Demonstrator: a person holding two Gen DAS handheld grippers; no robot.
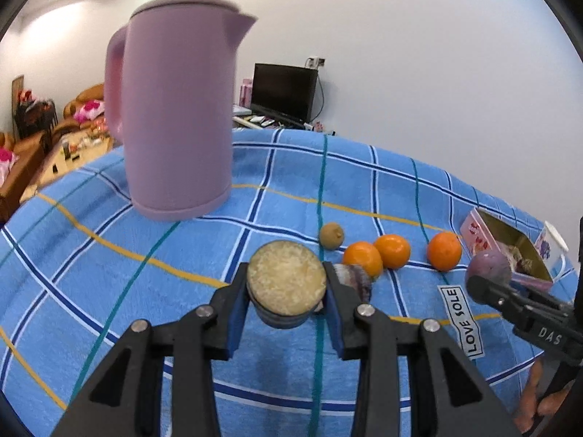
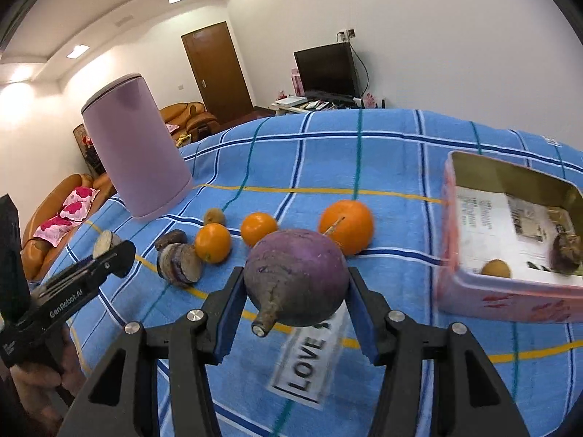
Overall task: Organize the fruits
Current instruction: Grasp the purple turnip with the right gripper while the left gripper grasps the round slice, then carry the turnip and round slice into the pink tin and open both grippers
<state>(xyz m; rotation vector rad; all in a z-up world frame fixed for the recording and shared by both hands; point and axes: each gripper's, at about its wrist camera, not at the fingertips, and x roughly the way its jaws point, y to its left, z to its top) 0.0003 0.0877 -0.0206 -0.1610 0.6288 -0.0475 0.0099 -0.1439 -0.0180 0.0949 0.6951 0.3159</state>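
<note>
Left claw (image 1: 286, 287) gripping cut tuber (image 1: 286, 278); right claw (image 2: 295, 291) gripping purple turnip (image 2: 296, 276), lifted near tin (image 2: 510, 284)

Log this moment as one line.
left gripper: shut on cut piece | right gripper: shut on purple fruit | oranges: on cloth | tin: open

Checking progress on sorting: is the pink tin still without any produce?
No. In the right wrist view the pink tin already holds a small brown fruit and a purple piece.
</note>
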